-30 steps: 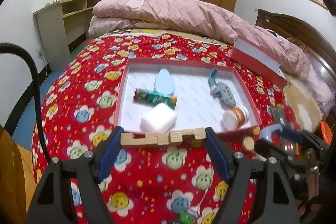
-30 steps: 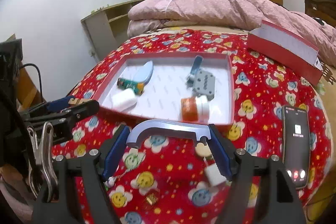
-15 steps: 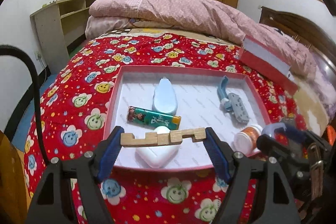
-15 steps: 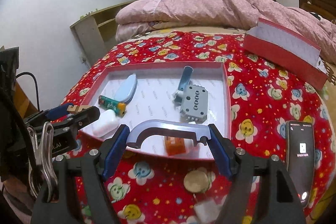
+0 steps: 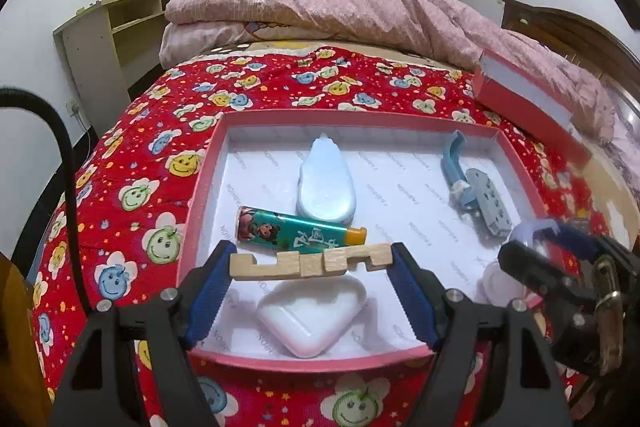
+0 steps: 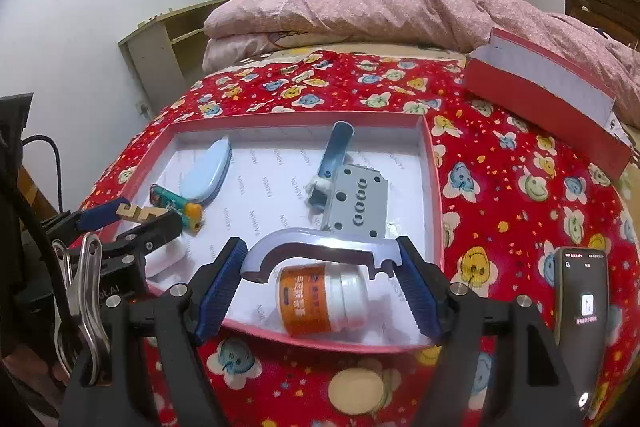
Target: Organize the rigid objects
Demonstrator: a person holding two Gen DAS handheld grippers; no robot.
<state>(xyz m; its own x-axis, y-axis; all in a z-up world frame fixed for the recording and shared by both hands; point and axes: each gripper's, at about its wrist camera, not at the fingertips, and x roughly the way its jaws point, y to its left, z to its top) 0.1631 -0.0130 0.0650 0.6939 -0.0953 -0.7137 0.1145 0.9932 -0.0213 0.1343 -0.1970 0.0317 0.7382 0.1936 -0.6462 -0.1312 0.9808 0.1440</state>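
My left gripper (image 5: 310, 263) is shut on a notched wooden block (image 5: 310, 262), held endwise over the near part of the red tray (image 5: 208, 167). A white case (image 5: 314, 319) lies right below it, with a teal lighter (image 5: 298, 233), a pale blue oval case (image 5: 326, 179) and a grey-blue perforated tool (image 5: 478, 193) farther in. My right gripper (image 6: 320, 259) is shut on a curved lilac plastic piece (image 6: 320, 247), hanging above an orange-labelled bottle (image 6: 322, 297) at the tray's (image 6: 434, 163) near edge. The left gripper (image 6: 132, 217) with its block shows at the left of the right wrist view.
The tray sits on a red flowered bedspread (image 6: 500, 195). Its red lid (image 6: 548, 95) lies at the back right, before a pink quilt (image 5: 340, 7). A phone (image 6: 582, 307) rests at the right, a round disc (image 6: 358, 391) on the cover near me. A shelf (image 5: 104, 39) stands at the left wall.
Both grippers have advanced toward the tray with their pieces, from above the bedspread to above the tray's near edge. The tray and its contents look closer. Neither grip has changed.
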